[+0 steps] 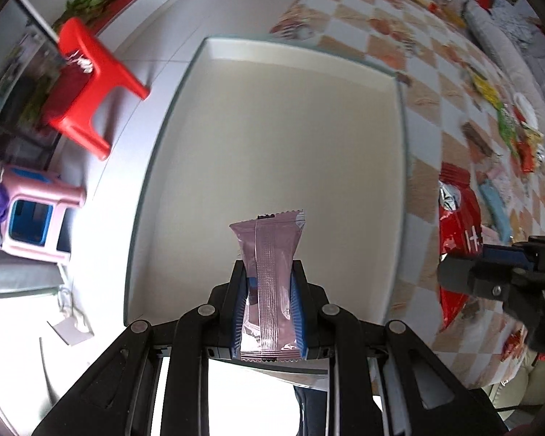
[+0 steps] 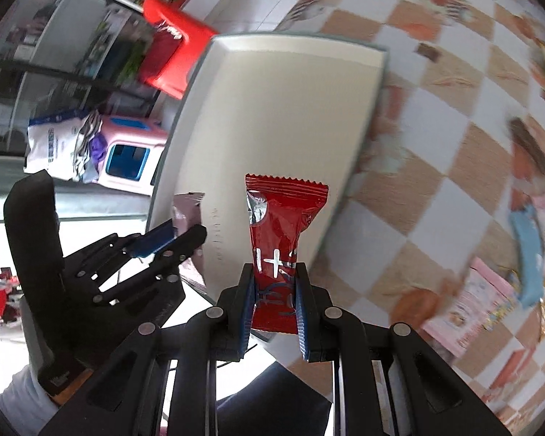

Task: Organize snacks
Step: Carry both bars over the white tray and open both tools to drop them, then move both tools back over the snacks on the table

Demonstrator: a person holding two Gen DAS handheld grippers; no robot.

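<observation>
My left gripper (image 1: 268,272) is shut on a pink snack packet (image 1: 270,269) and holds it above the near part of an empty white tray (image 1: 185,116). My right gripper (image 2: 275,276) is shut on a red snack packet (image 2: 281,236) above the tray's near right edge (image 2: 359,138). The right gripper and its red packet (image 1: 454,225) show at the right in the left wrist view. The left gripper with the pink packet (image 2: 187,210) shows at the left in the right wrist view.
The tray lies on a table with a checkered cloth (image 1: 428,83). Several loose snack packets (image 1: 505,120) lie on the cloth to the right. A red stool (image 1: 87,83) and a pink stool (image 1: 36,214) stand on the floor to the left.
</observation>
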